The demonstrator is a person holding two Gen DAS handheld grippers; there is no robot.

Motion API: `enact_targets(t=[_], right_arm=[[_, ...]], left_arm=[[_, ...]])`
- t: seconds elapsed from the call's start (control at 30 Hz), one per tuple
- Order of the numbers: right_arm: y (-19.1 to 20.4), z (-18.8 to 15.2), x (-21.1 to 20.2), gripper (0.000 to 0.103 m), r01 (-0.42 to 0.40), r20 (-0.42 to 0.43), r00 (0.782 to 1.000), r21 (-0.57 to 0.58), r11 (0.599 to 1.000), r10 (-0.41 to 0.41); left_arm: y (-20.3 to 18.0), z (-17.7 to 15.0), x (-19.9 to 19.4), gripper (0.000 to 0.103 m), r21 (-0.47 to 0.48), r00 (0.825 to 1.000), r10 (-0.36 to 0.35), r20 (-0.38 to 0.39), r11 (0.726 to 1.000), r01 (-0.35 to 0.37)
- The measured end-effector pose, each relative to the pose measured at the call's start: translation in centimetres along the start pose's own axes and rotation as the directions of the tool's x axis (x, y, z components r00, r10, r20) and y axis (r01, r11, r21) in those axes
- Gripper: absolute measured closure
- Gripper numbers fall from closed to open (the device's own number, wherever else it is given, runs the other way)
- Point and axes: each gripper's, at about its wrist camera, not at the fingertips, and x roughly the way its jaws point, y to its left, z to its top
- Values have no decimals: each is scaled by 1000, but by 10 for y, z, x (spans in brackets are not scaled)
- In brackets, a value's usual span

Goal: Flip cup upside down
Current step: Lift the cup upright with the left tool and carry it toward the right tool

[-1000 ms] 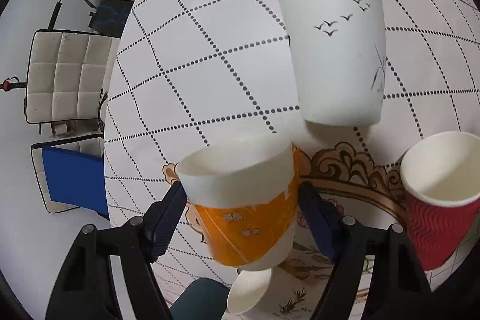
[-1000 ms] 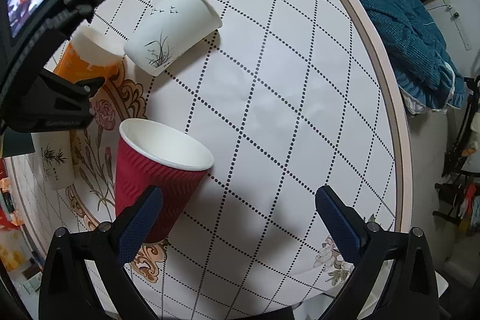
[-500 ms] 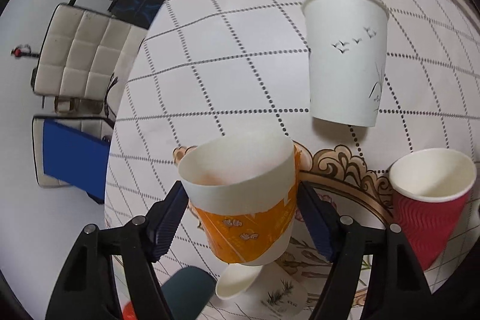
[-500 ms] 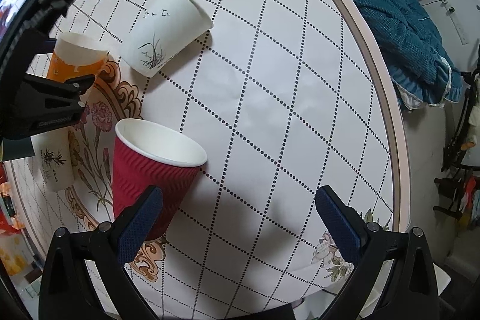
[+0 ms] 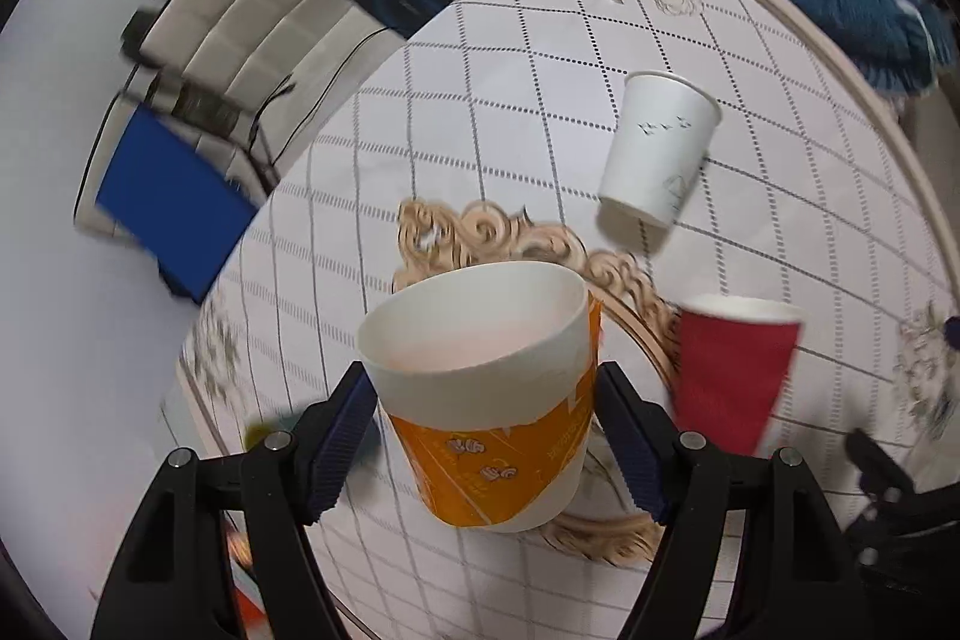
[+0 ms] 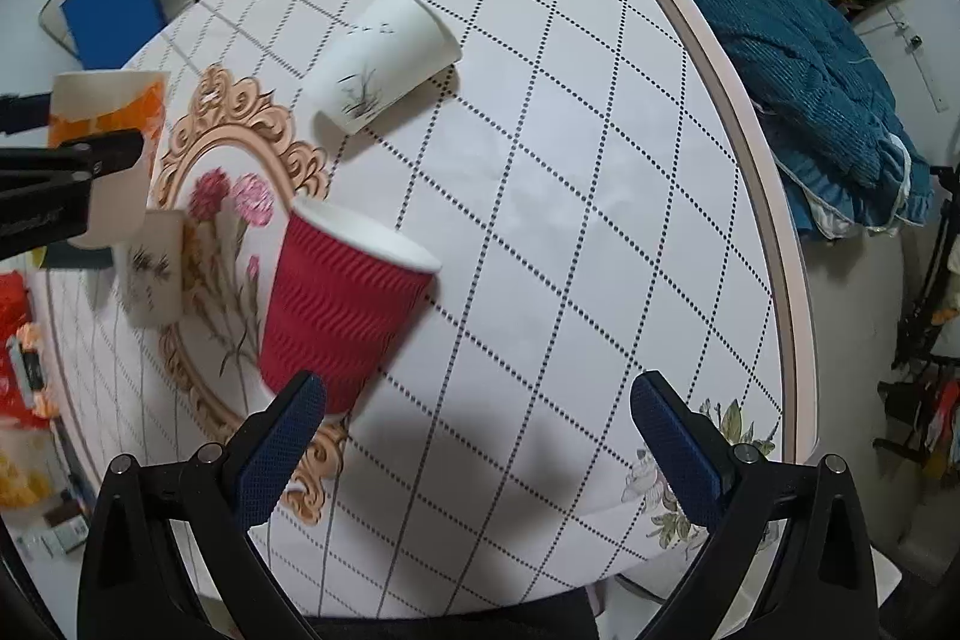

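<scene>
Clamping the orange-and-white paper cup (image 5: 489, 400) in my left tool (image 5: 485, 436), mouth up, lifted above the worktop (image 6: 570, 220). Right tool (image 6: 477, 439) spread wide, holding nothing, beside the upright red ribbed paper cup (image 6: 342, 304). White bird-print paper cup (image 6: 384, 58) stands further back.

You have four paper cups: one orange-and-white cup (image 5: 492, 400), one red ribbed cup (image 6: 342, 316), and two white printed cups, one bird-patterned (image 6: 384, 58), one smaller (image 6: 153, 274).
</scene>
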Motion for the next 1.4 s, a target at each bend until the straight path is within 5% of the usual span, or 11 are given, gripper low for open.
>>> enact_targets(t=[0.3,0.67,0.9,1.27,1.4], right_arm=[[-10,-48,-16,0,-30,13,999,-107,994,32],[-14,-92,4,0,-62,-49,997,-234,970,52],[4,-106,26,0,-49,-101,995,-309,950,19],[13,-99,41,0,-6,-114,993,-288,958,-28],[15,-99,43,0,0,-120,992,-279,960,-35]], left_arm=[[-10,-85,-32,31,-286,995,-75,-67,957,53],[-36,-197,22,31,-614,946,-259,-198,784,87],[-39,-229,70,31,-713,908,-360,-215,694,106],[-62,-207,96,30,-554,922,-292,-253,826,109],[-68,-197,95,29,-517,924,-274,-267,850,102]])
